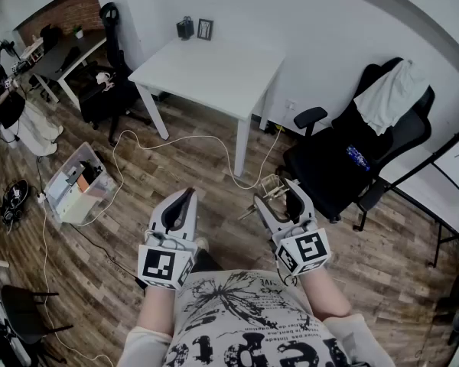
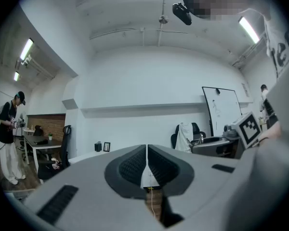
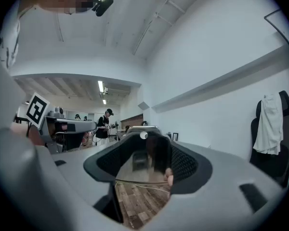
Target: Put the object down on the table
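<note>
My right gripper is held level at waist height over the wooden floor. Its jaws stand wide, shut on a see-through object with a pale rim; what kind of thing it is I cannot tell. In the head view the object shows only as thin glinting lines between the fingers. My left gripper hangs beside it, shut, with nothing between its pads. The white table stands ahead across the floor, well beyond both grippers.
A small dark item and a picture frame stand at the table's far edge. A black office chair with a white cloth is at the right. A cable and an open box lie on the floor.
</note>
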The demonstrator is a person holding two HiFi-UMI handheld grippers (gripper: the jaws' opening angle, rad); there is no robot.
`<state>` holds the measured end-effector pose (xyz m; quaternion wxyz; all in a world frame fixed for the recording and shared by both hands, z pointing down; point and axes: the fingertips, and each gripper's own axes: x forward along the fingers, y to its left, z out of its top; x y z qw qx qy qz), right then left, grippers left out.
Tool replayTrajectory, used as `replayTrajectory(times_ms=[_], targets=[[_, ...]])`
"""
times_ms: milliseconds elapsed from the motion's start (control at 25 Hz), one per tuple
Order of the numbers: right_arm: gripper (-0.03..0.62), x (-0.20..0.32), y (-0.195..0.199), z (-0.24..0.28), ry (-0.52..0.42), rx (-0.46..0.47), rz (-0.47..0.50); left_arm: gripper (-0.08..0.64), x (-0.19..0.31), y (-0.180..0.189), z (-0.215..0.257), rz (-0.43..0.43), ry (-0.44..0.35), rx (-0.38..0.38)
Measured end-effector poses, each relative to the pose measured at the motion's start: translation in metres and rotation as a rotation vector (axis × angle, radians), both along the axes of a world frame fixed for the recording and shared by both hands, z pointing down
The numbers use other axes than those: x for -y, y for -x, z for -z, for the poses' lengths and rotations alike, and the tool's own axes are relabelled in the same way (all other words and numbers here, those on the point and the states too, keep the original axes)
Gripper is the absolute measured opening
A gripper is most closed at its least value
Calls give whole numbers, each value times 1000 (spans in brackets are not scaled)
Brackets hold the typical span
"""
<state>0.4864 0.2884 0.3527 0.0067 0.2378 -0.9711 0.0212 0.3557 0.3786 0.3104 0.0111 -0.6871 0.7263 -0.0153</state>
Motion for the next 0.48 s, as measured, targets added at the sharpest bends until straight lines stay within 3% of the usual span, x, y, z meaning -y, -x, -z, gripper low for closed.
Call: replayTrajectory(times_ms=[480], targets=[[279, 17, 27, -9, 33, -4, -38, 12, 16, 24, -13, -28, 6, -10]])
